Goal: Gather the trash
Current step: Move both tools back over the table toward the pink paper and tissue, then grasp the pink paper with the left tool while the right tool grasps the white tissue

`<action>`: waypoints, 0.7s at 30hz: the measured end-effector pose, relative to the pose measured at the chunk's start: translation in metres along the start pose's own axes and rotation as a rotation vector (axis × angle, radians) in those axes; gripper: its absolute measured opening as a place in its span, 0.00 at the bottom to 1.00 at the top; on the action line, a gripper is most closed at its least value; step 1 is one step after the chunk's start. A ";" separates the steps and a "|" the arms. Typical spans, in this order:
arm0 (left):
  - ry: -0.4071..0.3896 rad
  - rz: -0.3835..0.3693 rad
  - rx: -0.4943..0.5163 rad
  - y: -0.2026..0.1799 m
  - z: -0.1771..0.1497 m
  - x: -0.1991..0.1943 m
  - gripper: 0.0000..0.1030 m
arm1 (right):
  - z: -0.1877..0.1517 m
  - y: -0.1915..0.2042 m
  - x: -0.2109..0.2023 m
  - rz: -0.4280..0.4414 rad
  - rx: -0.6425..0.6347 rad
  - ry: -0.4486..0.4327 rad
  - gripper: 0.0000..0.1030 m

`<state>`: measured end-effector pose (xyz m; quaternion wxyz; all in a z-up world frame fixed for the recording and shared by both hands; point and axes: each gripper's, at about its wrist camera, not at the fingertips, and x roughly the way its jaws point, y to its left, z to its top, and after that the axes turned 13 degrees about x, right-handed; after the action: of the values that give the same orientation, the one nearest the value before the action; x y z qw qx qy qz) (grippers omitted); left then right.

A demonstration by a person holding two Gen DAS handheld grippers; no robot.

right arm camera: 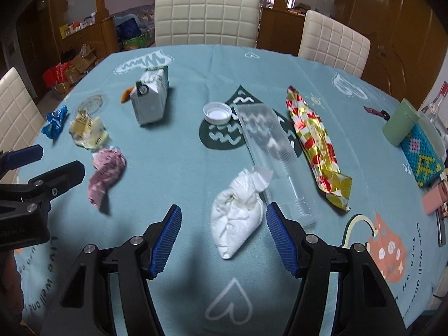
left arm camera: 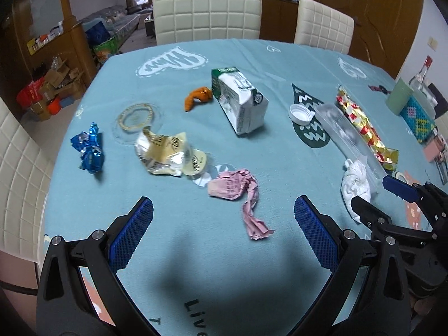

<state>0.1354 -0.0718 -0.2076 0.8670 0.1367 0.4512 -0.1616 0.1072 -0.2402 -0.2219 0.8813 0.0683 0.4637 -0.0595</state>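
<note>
**Trash scattered across the blue tablecloth, both grippers empty above it**

You can read "Live" printed on the tablecloth (left arm camera: 280, 64) near the table's front edge, and "Live well" along the cloth at left in the right wrist view; the writing on the wrappers and the carton is too small to make out.

Your left gripper (left arm camera: 224, 224) hovers with its fingers spread wide and nothing between them; the pink crumpled paper (left arm camera: 238, 190) lies just ahead of them. Your right gripper (right arm camera: 222, 240) also has its fingers apart, with the white crumpled tissue (right arm camera: 238, 218) lying between the tips, untouched by the pads.

Farther back lie a green-and-white carton (left arm camera: 240, 100) on its side, an orange scrap (left arm camera: 196, 98) touching it, a blue wrapper (left arm camera: 89, 148), a yellow foil wrapper (left arm camera: 165, 151) and a clear round lid (left arm camera: 137, 117). To the right sit a white cap (right arm camera: 217, 113), a clear plastic tray (right arm camera: 271, 151) and a red-and-gold wrapper (right arm camera: 316, 142).

A green cup (right arm camera: 400, 126), a beaded case (right arm camera: 422, 156) and a bottle (left arm camera: 422, 75) stand at the right edge. White chairs (right arm camera: 207, 19) surround the table.
</note>
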 end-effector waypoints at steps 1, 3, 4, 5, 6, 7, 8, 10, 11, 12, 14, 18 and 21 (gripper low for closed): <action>0.007 0.002 0.002 -0.002 0.000 0.004 0.96 | 0.000 -0.003 0.005 0.002 0.001 0.008 0.58; 0.020 0.012 0.000 -0.004 0.003 0.012 0.96 | 0.000 -0.007 0.013 0.011 0.000 0.027 0.53; 0.026 0.017 -0.004 -0.005 0.004 0.016 0.96 | 0.000 -0.009 0.018 0.012 -0.002 0.038 0.51; 0.036 0.027 -0.010 -0.005 0.005 0.022 0.96 | 0.000 -0.009 0.021 0.012 -0.004 0.045 0.51; 0.045 0.035 -0.013 -0.005 0.006 0.027 0.96 | 0.000 -0.010 0.026 0.013 -0.006 0.052 0.48; 0.054 0.040 -0.017 -0.004 0.007 0.031 0.96 | 0.000 -0.012 0.030 0.012 -0.008 0.060 0.46; 0.066 0.040 -0.026 -0.004 0.008 0.037 0.96 | 0.000 -0.013 0.036 0.005 -0.009 0.071 0.45; 0.081 0.048 -0.034 -0.002 0.009 0.044 0.96 | 0.001 -0.017 0.039 0.018 -0.006 0.059 0.40; 0.089 0.054 -0.036 -0.001 0.008 0.047 0.95 | 0.003 -0.018 0.040 0.027 -0.008 0.053 0.38; 0.098 0.059 -0.038 -0.001 0.008 0.052 0.93 | 0.004 -0.018 0.041 0.028 -0.014 0.047 0.31; 0.118 0.054 -0.042 -0.001 0.008 0.058 0.68 | 0.008 -0.018 0.043 0.036 -0.028 0.045 0.25; 0.128 0.021 -0.025 -0.006 0.010 0.060 0.34 | 0.014 -0.017 0.044 0.056 -0.034 0.040 0.18; 0.110 0.012 -0.014 -0.007 0.013 0.051 0.31 | 0.018 -0.010 0.038 0.082 -0.043 0.024 0.17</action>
<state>0.1700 -0.0912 -0.2433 0.8426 0.1419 0.4987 -0.1456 0.1418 -0.2545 -0.2434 0.8787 0.0691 0.4722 -0.0127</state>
